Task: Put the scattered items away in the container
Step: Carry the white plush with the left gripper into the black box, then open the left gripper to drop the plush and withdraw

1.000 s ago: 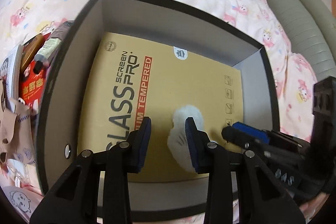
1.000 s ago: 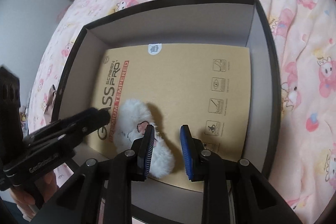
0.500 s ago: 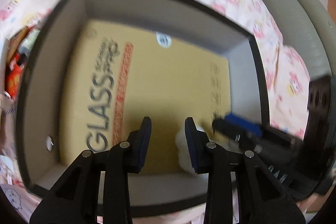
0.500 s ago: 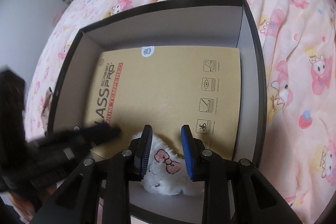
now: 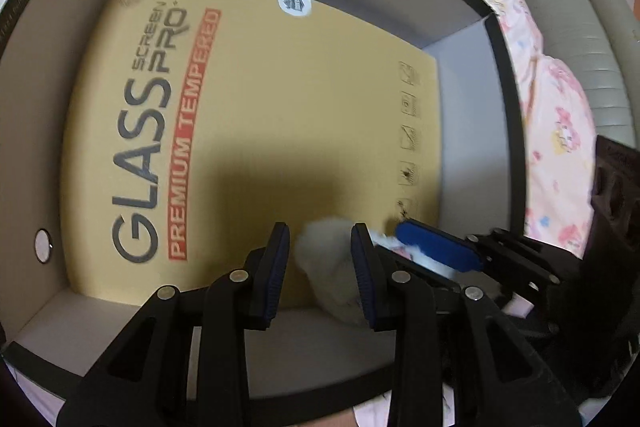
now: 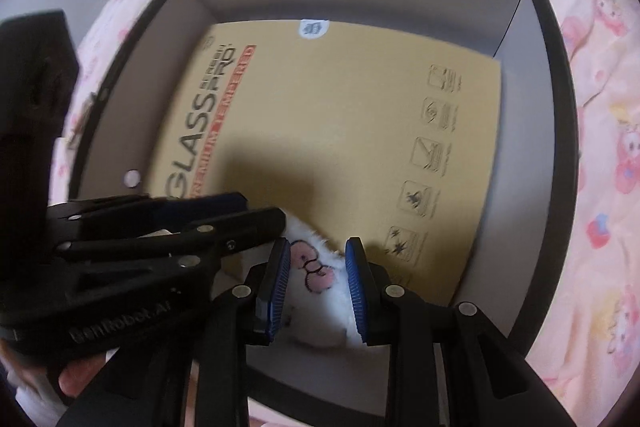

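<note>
Both grippers over black box (image 6: pixel 556 115). Left gripper (image 5: pixel 322 269) part open, empty. Right gripper (image 6: pixel 316 281) part open, straddling white plush (image 6: pixel 316 291), grip unclear.

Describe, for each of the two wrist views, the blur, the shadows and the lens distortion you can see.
Left wrist view: fisheye bends the box walls into curves; the print on the cardboard sheet is slightly soft, and a dark shadow lies ahead of the left gripper. Right wrist view: motion blur smears the sheet's lettering and the bedspread; the fluffy white item reads fairly sharp; dark vignette fills the corners.
</note>
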### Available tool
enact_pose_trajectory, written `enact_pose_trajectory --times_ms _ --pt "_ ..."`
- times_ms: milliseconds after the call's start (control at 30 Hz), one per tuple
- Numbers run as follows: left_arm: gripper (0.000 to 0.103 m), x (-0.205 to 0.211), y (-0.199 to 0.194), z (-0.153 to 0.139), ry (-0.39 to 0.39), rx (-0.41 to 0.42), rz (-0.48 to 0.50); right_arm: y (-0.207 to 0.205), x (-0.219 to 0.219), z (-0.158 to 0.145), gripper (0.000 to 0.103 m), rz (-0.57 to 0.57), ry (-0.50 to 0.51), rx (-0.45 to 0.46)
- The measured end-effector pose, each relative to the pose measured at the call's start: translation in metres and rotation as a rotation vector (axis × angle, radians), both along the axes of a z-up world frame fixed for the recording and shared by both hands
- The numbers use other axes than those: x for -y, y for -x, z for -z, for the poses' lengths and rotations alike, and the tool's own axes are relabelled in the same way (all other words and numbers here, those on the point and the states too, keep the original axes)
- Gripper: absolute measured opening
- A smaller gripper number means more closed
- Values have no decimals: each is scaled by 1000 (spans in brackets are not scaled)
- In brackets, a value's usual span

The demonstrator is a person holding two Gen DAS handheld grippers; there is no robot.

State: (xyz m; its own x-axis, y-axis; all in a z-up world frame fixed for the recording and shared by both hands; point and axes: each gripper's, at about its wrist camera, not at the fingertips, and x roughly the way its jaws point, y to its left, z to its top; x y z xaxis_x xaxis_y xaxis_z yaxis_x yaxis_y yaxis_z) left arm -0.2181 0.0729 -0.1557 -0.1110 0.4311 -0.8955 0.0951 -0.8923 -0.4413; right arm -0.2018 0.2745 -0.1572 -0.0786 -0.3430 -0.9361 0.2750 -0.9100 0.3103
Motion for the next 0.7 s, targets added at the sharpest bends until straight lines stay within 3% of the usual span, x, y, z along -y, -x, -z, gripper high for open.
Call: enact_pose_trajectory --times_ms 100,233,333,500,600,700 --pt "31 9 -2 -10 39 -43 -23 -3 -12 -13 25 62 32 -50" --pt "26 -3 -3 -4 43 -21 10 -6 -23 -33 25 134 0 -165" --pt "26 -21 -1 0 67 -22 52 1 -29 -34 25 178 -51 -184" --pt "22 -37 -1 0 58 -16 104 6 -36 -37 25 197 -18 -181" --pt "23 -20 -2 -11 19 -31 58 6 -35 -36 25 183 -27 -183" --pt "23 8 -5 -29 72 -87 -22 0 -28 -36 25 146 -41 -184"
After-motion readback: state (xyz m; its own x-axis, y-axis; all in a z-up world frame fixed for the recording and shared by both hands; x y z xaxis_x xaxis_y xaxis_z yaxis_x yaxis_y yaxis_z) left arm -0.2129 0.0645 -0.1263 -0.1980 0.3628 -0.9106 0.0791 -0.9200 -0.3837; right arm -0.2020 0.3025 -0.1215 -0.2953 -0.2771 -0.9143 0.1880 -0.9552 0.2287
